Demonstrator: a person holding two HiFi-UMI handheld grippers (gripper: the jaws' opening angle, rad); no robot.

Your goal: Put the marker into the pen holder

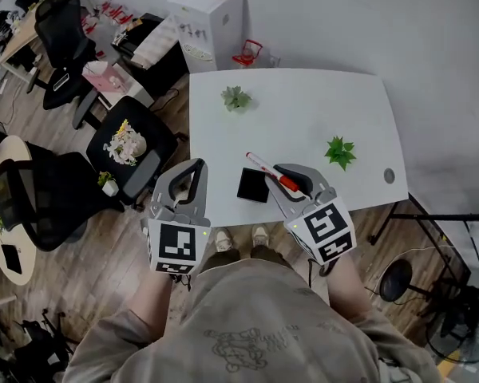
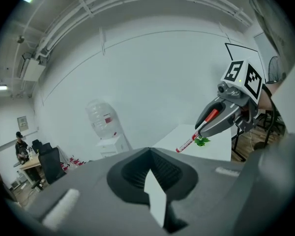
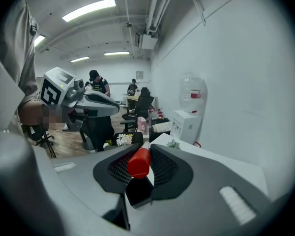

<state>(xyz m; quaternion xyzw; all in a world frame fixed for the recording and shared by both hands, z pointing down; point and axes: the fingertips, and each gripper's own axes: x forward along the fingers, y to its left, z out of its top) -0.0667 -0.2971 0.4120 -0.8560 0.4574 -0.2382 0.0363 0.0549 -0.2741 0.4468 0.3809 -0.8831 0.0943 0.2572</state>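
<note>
While a person stands at the near edge of a white rectangular bench [image 1: 303, 110], the right tool [image 1: 288, 174] is clenched on a white-barrelled marker with a red cap [image 1: 265, 168]. It grips the marker at the capped end, so the barrel juts forward over the bench. The square black pen holder [image 1: 253, 185] sits just beside the marker, near the bench's front edge. The left tool [image 1: 193, 171], jaws together and empty, hangs by the bench's left edge. Placing the marker well likely means tipping the barrel steeply downward and lining its free end over the holder's opening. It should then be lowered until the walls catch it, and only then released. The light-looking holder could slide or tip if nudged sideways.
</note>
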